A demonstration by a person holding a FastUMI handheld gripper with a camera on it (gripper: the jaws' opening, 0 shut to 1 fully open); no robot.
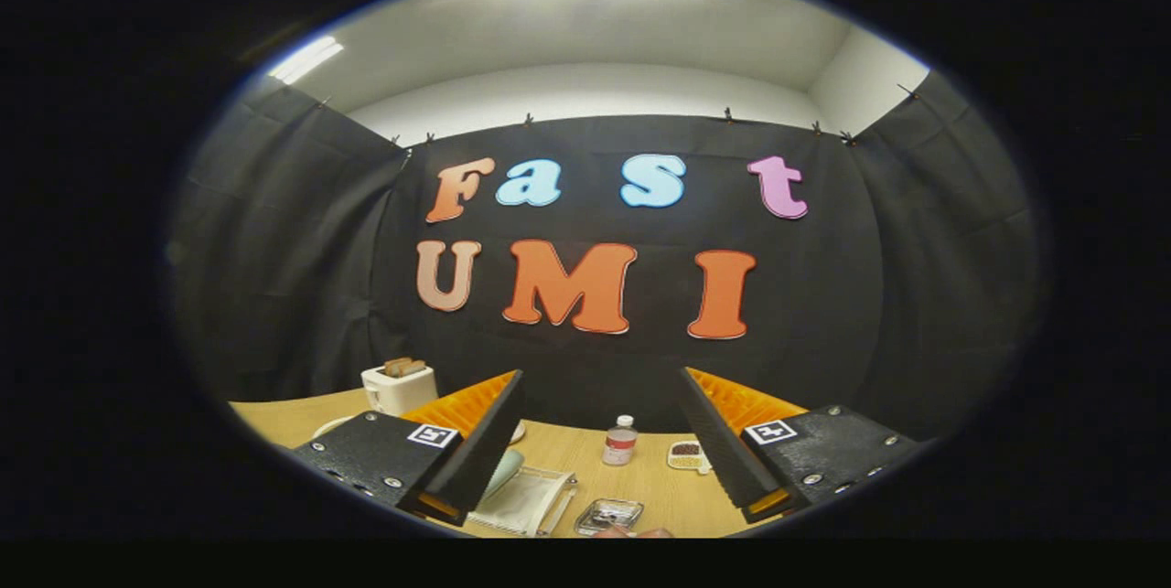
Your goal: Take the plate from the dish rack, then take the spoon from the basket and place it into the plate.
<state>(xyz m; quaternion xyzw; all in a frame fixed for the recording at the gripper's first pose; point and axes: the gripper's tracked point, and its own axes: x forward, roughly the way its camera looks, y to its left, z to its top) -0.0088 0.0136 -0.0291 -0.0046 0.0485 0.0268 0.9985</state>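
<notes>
In the lower left of the frame a white toaster (pixel 393 387) with two browned slices stood on the pale wooden table (pixel 585 460). The gripper (pixel 599 375) hung high, aimed more at the wall than the table, its ridged fingers spread wide and holding nothing.

Low between the fingers, by the left one, lay a white wire-mesh rack (pixel 526 501) with a smooth, pale rounded edge (pixel 503 474) at its far side. That was probably the plate in the dish rack, though I could not tell for sure. Right of it sat a clear, glassy tray (pixel 608 515), then a small red-labelled bottle (pixel 619 442) and a little divided dish (pixel 688 455). I could not pick out the spoon.

The first step looked unstarted: the next move called for tipping down and closing on that rim.
</notes>
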